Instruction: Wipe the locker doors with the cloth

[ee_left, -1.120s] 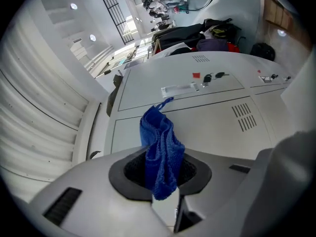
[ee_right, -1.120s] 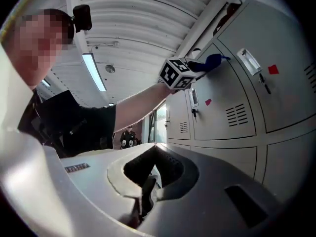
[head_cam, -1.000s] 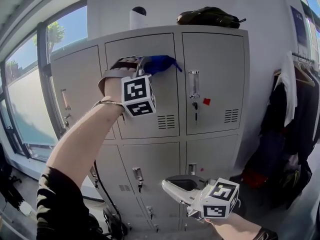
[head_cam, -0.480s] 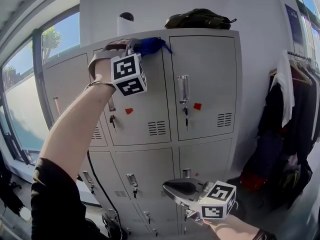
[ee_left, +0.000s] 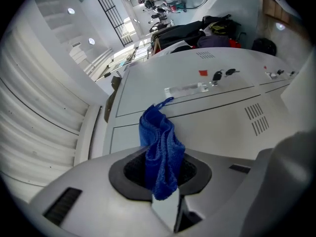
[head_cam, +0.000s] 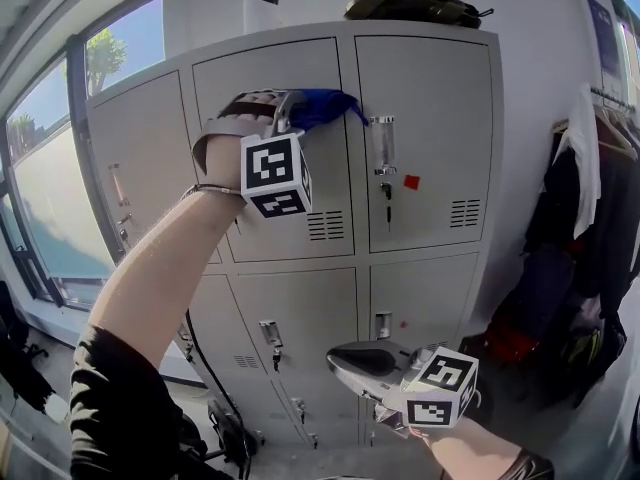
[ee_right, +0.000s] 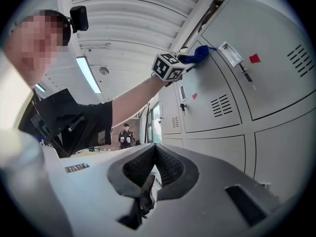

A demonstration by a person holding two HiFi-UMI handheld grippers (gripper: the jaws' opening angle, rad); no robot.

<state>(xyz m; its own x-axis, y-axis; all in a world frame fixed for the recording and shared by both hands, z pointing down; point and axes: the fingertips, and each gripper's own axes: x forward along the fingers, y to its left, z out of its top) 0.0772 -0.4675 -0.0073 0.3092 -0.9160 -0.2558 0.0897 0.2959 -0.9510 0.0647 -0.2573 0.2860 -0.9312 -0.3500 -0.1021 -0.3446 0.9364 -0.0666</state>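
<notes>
A bank of grey metal lockers [head_cam: 430,118] fills the head view. Its top row shows three doors, with further rows of smaller doors below. Each of the two nearer top doors has one block of vent slots low on its face. Tall windows [head_cam: 60,168] stand to the left of the bank. A rail of dark and white hanging clothes [head_cam: 590,228] stands to its right.

Two things rest on top of the lockers, a dark soft bag [head_cam: 415,6] and a white cylinder with a black cap [head_cam: 262,8]. The top right door carries one clear handle [head_cam: 380,146], a key beneath it and one small red square sticker [head_cam: 411,181].

The person's bare left forearm [head_cam: 170,268] reaches up and crosses the left and middle doors. The left gripper [head_cam: 288,116] is raised at the top middle door, and its marker cube hides part of that door. Its jaws are clamped on a folded blue terry cloth [head_cam: 322,108]. The cloth sticks out past the fingertips and lies against that door near its right edge, just beside the clear handle.

The right gripper [head_cam: 340,356] hangs low before the lower doors. Its jaws are closed together with nothing between them. A small label on its body is too small to read. In the right gripper view a second person [ee_right: 126,135] stands well away.
</notes>
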